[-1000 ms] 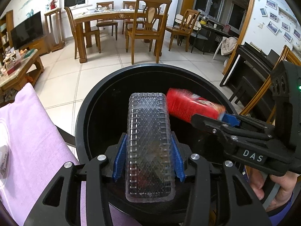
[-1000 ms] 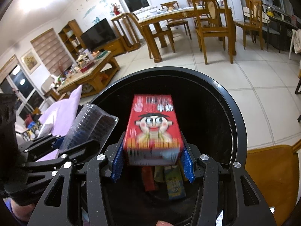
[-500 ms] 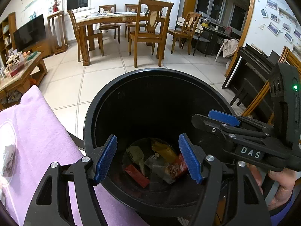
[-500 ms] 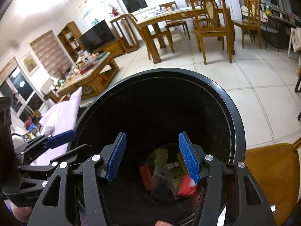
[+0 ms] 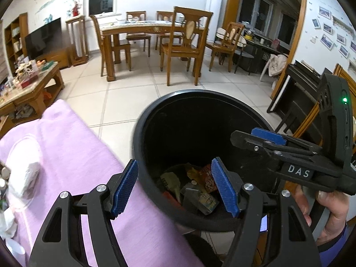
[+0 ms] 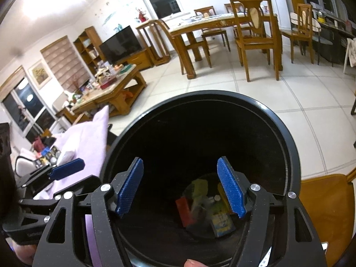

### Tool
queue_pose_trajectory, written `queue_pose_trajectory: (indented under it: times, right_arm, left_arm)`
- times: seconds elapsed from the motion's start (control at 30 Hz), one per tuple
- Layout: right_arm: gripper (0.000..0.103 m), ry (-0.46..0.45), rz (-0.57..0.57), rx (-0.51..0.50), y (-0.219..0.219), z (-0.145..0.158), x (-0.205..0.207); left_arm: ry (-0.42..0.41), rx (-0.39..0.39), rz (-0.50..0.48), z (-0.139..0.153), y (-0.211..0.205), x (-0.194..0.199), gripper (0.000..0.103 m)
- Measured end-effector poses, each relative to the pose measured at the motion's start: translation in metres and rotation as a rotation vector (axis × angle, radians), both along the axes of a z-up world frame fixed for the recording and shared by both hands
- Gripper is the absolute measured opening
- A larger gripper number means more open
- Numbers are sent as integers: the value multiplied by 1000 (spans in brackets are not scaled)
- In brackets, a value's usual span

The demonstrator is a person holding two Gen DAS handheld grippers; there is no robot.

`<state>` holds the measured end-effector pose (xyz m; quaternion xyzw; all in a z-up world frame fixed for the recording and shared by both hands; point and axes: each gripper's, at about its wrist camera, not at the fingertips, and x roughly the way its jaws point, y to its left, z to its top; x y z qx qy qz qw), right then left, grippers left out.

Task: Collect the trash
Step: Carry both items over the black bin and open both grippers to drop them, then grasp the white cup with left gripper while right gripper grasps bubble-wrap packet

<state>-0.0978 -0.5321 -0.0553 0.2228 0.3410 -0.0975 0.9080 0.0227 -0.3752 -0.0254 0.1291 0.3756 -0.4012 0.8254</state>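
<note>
Grippers over bin [image 5: 142,138], frame centre, for drop: left gripper [image 5: 174,185] wide, empty; right gripper [image 6: 180,187] empty, jaws opening. Trash [image 5: 195,189] lies at bottom.

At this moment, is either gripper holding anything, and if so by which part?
Nothing is held. The left gripper stands open and empty over the black bin; the right gripper has empty jaws, opening wider. The trash lies inside.
</note>
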Motion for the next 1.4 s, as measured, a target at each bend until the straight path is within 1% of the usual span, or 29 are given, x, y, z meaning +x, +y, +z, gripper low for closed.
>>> queue_pose_trajectory:
  times: [0.07, 0.17, 0.2, 0.23, 0.27, 0.43, 0.57, 0.67, 0.7, 0.8, 0.9, 1.0, 1.1, 1.17, 1.2, 1.23, 1.27, 1.3, 1.4]
  right_arm:
    - [70, -1, 17, -3, 9, 4, 4]
    - [75, -6, 46, -5, 22, 9, 9]
    - [76, -7, 60, -4, 27, 12, 12]
    - [79, -12, 78, -3, 34, 15, 15]
    - [82, -16, 90, -3, 39, 16, 17]
    - [83, -21, 158, -15, 73, 26, 34]
    - [83, -14, 242, -33, 115, 29, 53]
    - [83, -8, 292, -44, 141, 31, 68]
    - [83, -5, 307, -46, 149, 31, 73]
    - [82, 3, 359, -55, 177, 31, 93]
    - [82, 12, 417, -68, 203, 30, 115]
    - [83, 24, 463, -83, 225, 27, 136]
    - [82, 38, 511, -129, 251, 27, 162]
    - [82, 52, 540, -167, 264, 25, 177]
    - [83, 63, 556, -188, 272, 23, 186]
    - [91, 74, 567, -209, 277, 20, 194]
    - [98, 84, 583, -235, 284, 17, 203]
    - [98, 93, 596, -256, 290, 14, 211]
    - [98, 138, 614, -356, 303, 1, 234]
  left_arm:
    - [1, -6, 21, 4, 12, 3, 68]
    - [0, -20, 65, 10, 38, 8, 69]
    - [-1, -24, 76, 11, 44, 9, 75]
    - [-11, -33, 100, 14, 57, 12, 82]
    - [-23, -39, 118, 17, 66, 13, 83]
    - [-32, -59, 199, 26, 116, 24, 83]
    - [-23, -77, 282, 32, 165, 35, 83]
    - [-37, -58, 348, 33, 204, 39, 83]
    - [-43, -38, 372, 30, 219, 40, 83]
    - [-43, 14, 406, 21, 245, 42, 83]
    - [3, 41, 422, 4, 262, 48, 81]
    - [32, 56, 414, -8, 270, 47, 76]
    - [33, 69, 385, -14, 272, 42, 76]
    - [19, 102, 375, -19, 270, 39, 74]
    - [18, 113, 372, -21, 270, 39, 69]
    - [27, 124, 368, -24, 269, 40, 62]
    - [41, 131, 367, -27, 268, 41, 58]
    - [62, 133, 365, -31, 269, 43, 53]
    - [80, 139, 357, -37, 269, 44, 51]
